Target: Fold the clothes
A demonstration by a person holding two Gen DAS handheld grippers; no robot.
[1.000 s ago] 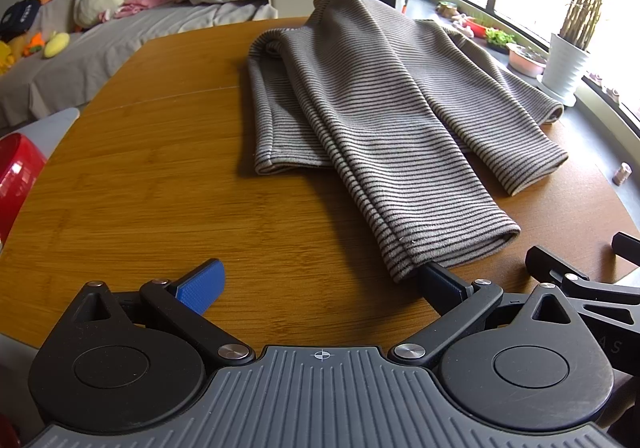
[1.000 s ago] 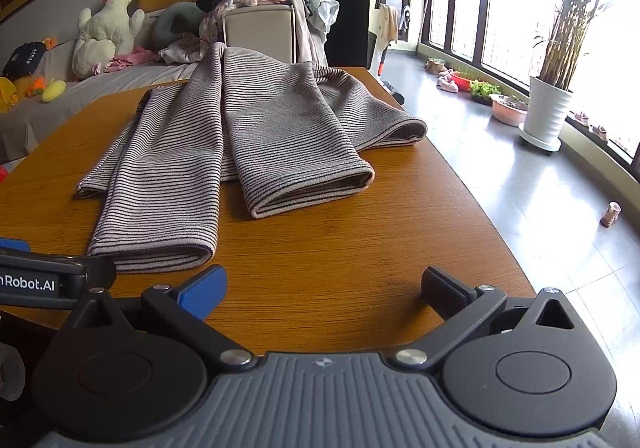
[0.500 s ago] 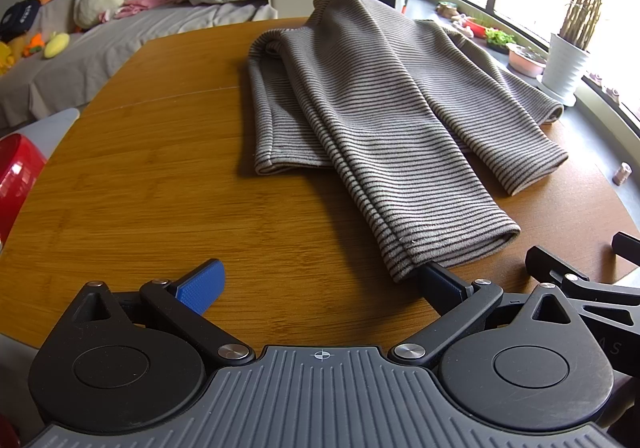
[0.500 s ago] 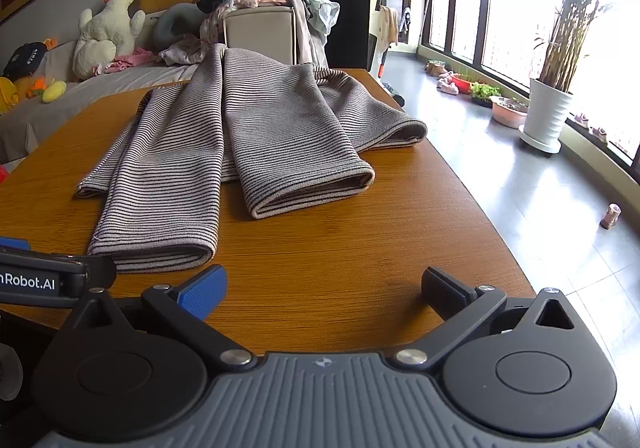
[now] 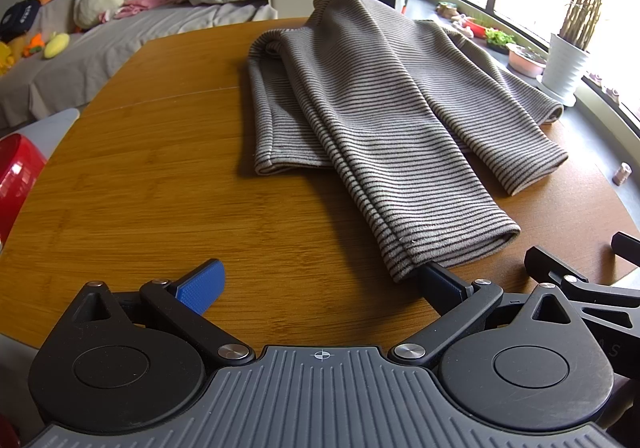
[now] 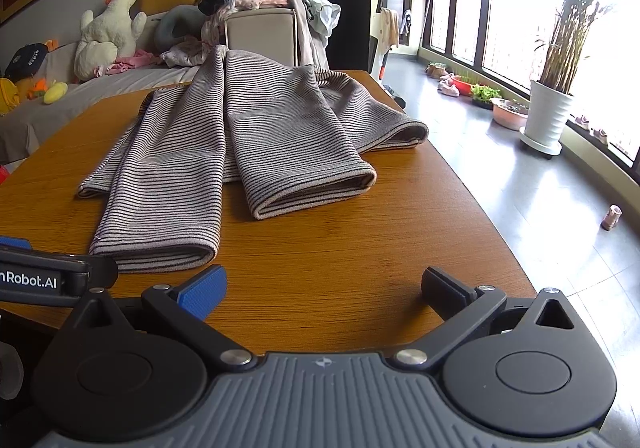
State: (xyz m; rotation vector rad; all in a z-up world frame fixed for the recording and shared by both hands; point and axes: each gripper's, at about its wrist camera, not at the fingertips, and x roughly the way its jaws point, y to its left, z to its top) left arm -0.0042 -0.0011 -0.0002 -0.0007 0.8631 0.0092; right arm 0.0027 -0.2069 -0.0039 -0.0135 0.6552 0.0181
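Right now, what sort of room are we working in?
Most likely a home living room: a wooden table holding the striped garment, a couch with a plush toy behind, and a potted plant by big windows.

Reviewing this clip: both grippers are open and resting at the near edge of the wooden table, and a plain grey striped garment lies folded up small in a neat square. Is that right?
Not quite. The striped garment is not folded into a square: it lies spread out along the wooden table, its long parts pointing toward the grippers, as the right wrist view shows. The rest holds: left gripper and right gripper are both open at the near edge.
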